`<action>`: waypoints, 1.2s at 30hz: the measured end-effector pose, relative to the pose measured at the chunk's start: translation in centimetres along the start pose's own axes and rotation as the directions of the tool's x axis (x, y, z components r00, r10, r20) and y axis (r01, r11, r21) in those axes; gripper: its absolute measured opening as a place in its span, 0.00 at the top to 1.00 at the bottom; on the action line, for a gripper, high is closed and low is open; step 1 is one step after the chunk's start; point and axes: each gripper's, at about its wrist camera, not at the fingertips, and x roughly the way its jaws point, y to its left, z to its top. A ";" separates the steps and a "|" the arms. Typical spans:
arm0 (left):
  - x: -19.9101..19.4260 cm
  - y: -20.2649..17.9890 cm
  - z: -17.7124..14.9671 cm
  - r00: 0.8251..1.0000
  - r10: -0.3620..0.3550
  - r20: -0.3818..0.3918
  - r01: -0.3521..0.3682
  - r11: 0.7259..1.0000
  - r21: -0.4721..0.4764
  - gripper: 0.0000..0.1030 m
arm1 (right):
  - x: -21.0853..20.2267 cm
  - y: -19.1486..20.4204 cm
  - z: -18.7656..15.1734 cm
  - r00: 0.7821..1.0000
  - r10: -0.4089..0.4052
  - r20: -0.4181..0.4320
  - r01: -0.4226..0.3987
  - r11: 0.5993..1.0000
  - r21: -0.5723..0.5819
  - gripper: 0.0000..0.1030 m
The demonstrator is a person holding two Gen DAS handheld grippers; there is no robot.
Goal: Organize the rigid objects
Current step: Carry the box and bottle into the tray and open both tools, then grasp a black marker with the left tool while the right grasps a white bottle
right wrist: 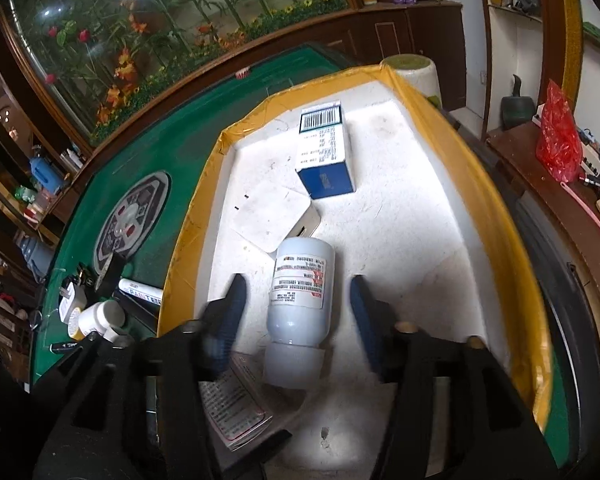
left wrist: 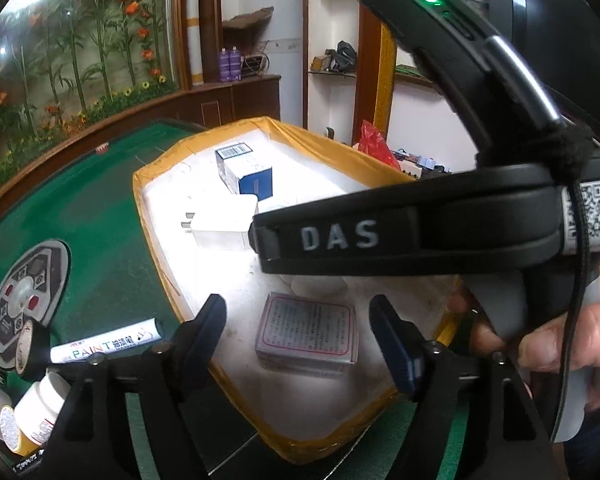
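green felt table (right wrist: 152, 128) before a flower mural (left wrist: 60, 40) and wooden shelving. yellow-taped foam tray (right wrist: 480, 200) holds a blue-white box (right wrist: 324, 152) at 12 o'clock, a white charger (right wrist: 272, 216) – centre – and a card pack (left wrist: 308, 332). left gripper (left wrist: 296, 332) open, empty. right gripper (right wrist: 296, 312) open around a white bottle (right wrist: 300, 292), pads clear.

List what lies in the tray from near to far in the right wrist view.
Red-bordered box → white bottle, lying down between the open fingers of the right gripper → white adapter → blue-and-white carton → tray's far rim.
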 end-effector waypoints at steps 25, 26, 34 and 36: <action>-5.0 3.1 -1.9 0.999 0.021 0.043 -0.015 0.992 -0.129 0.23 | -8.7 1.2 -4.8 0.963 0.143 0.230 -0.169 0.981 0.094 0.43; -5.5 3.5 -2.1 0.999 0.025 0.047 -0.018 0.990 -0.140 0.23 | -8.4 1.6 -4.9 0.964 0.154 0.219 -0.176 0.981 0.085 0.43; -9.4 7.7 -3.8 0.995 0.067 0.068 -0.052 0.977 -0.205 0.23 | -7.3 5.2 -5.9 0.966 0.197 0.170 -0.204 0.979 0.026 0.43; -10.4 9.2 -4.6 0.991 0.119 0.066 -0.103 0.973 -0.205 0.23 | -6.8 6.5 -6.2 0.967 0.209 0.148 -0.211 0.977 -0.001 0.43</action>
